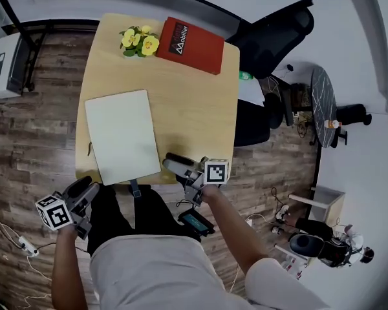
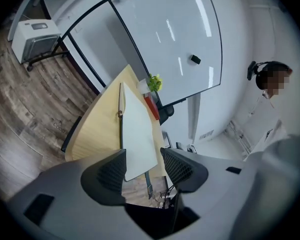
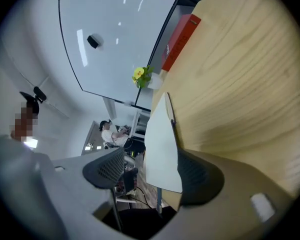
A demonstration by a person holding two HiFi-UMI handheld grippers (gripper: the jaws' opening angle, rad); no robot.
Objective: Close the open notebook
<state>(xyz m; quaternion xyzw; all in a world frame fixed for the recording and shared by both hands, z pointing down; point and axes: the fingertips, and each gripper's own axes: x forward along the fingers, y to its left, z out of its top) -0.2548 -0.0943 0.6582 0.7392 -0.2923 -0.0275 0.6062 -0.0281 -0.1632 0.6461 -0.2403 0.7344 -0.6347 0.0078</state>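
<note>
Released, empty left tongs (image 1: 89,190) and right tongs (image 1: 172,165) — my careless approach could shove the notebook (image 1: 123,136) off the bench (image 1: 189,102).

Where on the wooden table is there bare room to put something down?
The widest bare patch of the light wooden table lies right of the white notebook and nearer than the red book. The far edge is crowded by that book and the yellow flowers.
</note>
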